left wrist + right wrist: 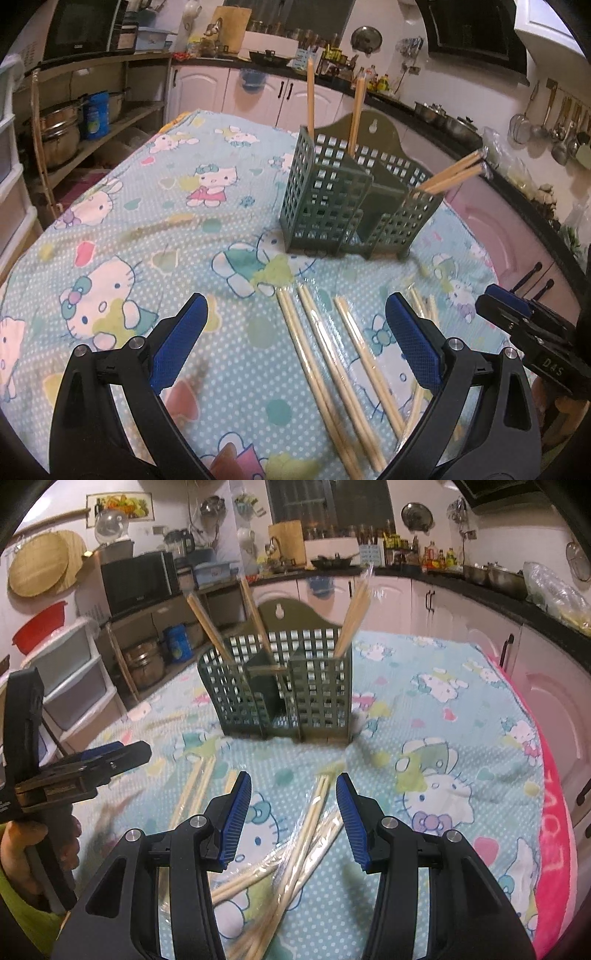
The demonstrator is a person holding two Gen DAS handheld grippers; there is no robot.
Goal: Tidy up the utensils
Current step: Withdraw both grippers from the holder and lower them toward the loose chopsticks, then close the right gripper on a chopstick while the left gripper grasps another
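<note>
One big blue cloth with cartoon cats, spread over the whole table. On it, one green plastic holder with boxy cups full of holes.

Two grippers next, both in front of the holder and low over the cloth. On the left gripper, blue fingers spread wide, nothing between them. On the right gripper, fingers spread about half way, pinching nothing.

Smallest of all, the sticks. A few standing chopsticks already in the holder's cups, leaning out of the top. Several wrapped chopstick pairs lying loose in front of the holder, right under both grippers, some crossed over each other.

Step in hand, most likely: going down for a loose pair. Needed next: lower one gripper over a single pair, put a finger on each side of it, squeeze, lift, then carry it to a cup and slide it in. Tricky part: shiny clear wrap and crossed sticks, so easy to grab two pairs or let one slip.

Hard to see: bottoms of the standing chopsticks, hidden inside the cups. Near ends of the loose pairs cut off behind the gripper arms. Exact count of loose pairs not clear.
</note>
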